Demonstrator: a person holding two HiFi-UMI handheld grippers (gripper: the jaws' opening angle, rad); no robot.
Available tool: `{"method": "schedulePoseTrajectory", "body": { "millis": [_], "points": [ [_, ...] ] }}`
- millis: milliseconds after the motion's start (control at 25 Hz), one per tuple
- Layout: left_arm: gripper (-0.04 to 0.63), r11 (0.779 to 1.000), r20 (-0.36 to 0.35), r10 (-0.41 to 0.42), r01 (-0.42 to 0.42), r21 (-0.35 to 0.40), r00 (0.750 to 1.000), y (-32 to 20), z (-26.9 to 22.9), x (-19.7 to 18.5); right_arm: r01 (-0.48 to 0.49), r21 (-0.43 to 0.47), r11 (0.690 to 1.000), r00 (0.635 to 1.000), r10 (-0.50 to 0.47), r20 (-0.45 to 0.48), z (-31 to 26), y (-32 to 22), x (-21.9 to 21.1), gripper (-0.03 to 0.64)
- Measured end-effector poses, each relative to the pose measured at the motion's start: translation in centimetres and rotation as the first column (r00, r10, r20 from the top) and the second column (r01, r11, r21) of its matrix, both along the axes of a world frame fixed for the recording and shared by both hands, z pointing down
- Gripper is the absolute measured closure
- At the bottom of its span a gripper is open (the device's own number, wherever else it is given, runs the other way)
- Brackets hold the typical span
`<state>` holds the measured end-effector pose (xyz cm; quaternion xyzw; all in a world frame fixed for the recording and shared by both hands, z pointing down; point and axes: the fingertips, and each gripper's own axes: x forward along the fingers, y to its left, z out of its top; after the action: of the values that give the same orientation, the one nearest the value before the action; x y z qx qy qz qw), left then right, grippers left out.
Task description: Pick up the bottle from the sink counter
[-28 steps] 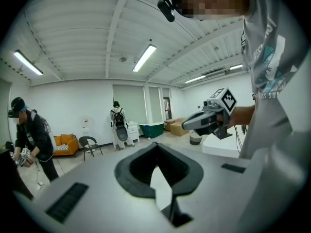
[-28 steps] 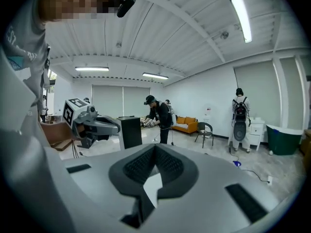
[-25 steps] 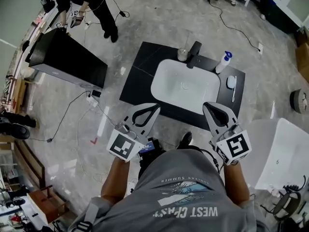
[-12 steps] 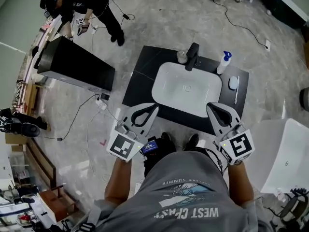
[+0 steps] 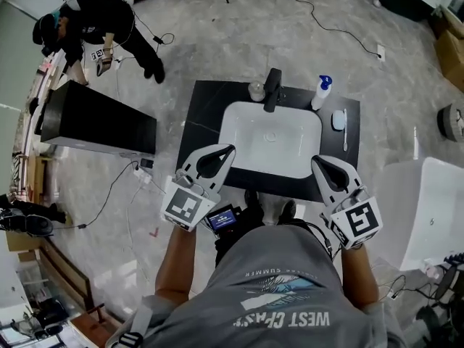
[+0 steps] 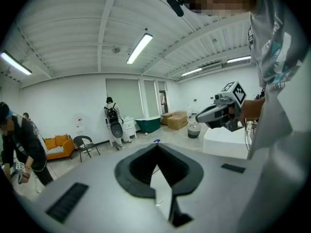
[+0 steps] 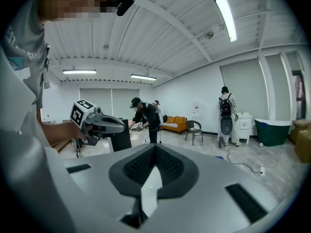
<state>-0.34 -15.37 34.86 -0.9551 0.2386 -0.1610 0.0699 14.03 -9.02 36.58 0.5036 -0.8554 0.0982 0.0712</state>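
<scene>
Two tools, both closed on nothing. The left tool (image 5: 228, 151) hangs over the desk's (image 5: 201, 118) near left edge. One white basin (image 5: 243, 133) shows only its drain (image 5: 270, 135). One spray bottle (image 5: 320, 93) stands upright on the desk behind the basin's right corner, well beyond the right tool (image 5: 317, 160).

Over the basin (image 5: 246, 138) the way to the bottle (image 5: 321, 93) is open, the faucet (image 5: 272, 89) to its left.
</scene>
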Motion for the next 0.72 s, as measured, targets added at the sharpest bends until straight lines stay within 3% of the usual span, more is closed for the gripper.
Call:
{"method": "schedulePoseTrajectory", "body": {
  "millis": [240, 720],
  "points": [
    [0.593, 0.999, 0.02, 0.045, -0.044, -0.018, 0.999, -3.9, 1.6, -0.2, -0.057, -0.012, 0.998, 0.998, 0.057, -0.03, -0.4, -1.2, -0.5, 0.615],
    [0.592, 0.988, 0.064, 0.087, -0.078, -0.13, 0.994, -11.3, 7.4, -0.1, -0.149, -0.088, 0.985, 0.987, 0.143, -0.073, 0.7, -3.0, -0.8, 0.615]
  ]
}}
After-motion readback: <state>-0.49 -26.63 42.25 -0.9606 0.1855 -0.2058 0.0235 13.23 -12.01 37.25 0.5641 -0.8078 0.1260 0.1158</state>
